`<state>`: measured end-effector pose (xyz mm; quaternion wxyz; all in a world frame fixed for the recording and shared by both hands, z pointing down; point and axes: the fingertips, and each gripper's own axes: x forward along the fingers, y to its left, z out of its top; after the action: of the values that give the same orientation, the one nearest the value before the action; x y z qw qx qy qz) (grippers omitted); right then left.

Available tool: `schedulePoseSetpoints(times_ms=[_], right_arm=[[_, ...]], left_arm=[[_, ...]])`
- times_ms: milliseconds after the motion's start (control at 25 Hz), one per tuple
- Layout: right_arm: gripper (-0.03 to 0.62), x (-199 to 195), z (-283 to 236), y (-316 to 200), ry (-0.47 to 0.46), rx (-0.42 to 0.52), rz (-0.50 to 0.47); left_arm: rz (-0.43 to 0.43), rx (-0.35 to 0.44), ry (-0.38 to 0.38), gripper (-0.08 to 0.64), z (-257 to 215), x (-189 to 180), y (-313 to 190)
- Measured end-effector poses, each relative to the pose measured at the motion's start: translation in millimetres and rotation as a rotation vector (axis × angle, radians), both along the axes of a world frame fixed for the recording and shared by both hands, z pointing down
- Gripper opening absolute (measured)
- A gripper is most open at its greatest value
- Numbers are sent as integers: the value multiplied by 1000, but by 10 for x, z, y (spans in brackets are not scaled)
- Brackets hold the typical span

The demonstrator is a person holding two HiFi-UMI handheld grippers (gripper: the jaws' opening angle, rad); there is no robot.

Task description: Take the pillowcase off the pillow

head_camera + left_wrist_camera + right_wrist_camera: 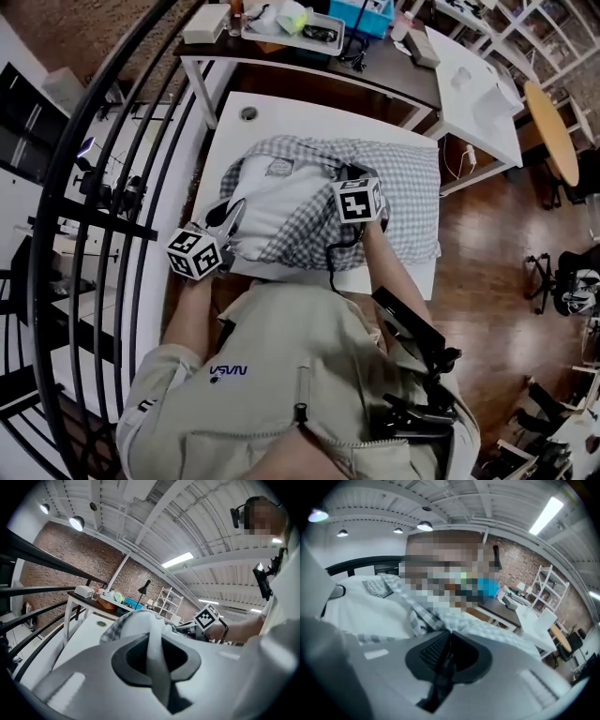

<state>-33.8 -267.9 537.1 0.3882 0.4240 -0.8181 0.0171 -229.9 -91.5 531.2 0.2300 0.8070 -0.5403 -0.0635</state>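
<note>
A grey-and-white checked pillowcase (403, 202) lies on the white table (309, 117), pulled partway back so the white pillow (281, 206) shows at its left end. My left gripper (230, 217) is at the pillow's near left corner. In the left gripper view it (154, 634) is shut on a fold of the white pillow (157, 667), with the checked pillowcase (115, 629) just beyond. My right gripper (345, 174) rests on top at the pillowcase's open edge. In the right gripper view it (449, 637) is shut on the checked cloth (487, 627) beside the bare pillow (365, 611).
A black railing (112, 187) runs close along the table's left side. Behind the table stands a brown desk (309, 56) with boxes and tools. To the right are a white desk (478, 94) and a round wooden table (553, 131).
</note>
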Motion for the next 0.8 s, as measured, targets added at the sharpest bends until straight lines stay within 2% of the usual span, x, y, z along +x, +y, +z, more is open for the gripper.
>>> schedulePoseSetpoints(times_ms=[80,200,240,280,320,360,400,440,520,600,640,720,800], right_arm=[[11,3,138,99,12,16,-26],[12,-70,144,172,39,83,-72],[12,-82,136,188,36,95,-83],[12,-91,131,212,28,102,-94],[12,-101,135,244,17,104,-106],[12,-113,145,279,11,106,-119],[12,-124,159,314,10,110,-129],[12,-136,176,346,13,116,-136],[12,-148,212,413,15,129,-145],[12,-143,236,474,14,141,-154],[12,-141,242,501,14,148,-161],[12,-153,243,555,16,165,-179],[12,-164,198,604,2,172,-191]], left_arm=[[40,-37,-15,54,86,81,36],[87,-30,-52,172,-95,136,46],[87,8,-41,240,-267,134,55],[78,67,-17,265,-483,123,60],[62,129,5,228,-698,102,46],[41,170,12,227,-853,72,-4],[19,173,-3,227,-908,36,-94],[-1,137,-36,225,-852,-2,-217],[-28,-36,-101,230,-491,-61,-497],[-37,-245,-114,330,-41,-82,-732],[-36,-324,-108,361,134,-80,-817],[-23,-402,-104,364,336,-53,-906],[12,-393,-132,234,363,37,-892]])
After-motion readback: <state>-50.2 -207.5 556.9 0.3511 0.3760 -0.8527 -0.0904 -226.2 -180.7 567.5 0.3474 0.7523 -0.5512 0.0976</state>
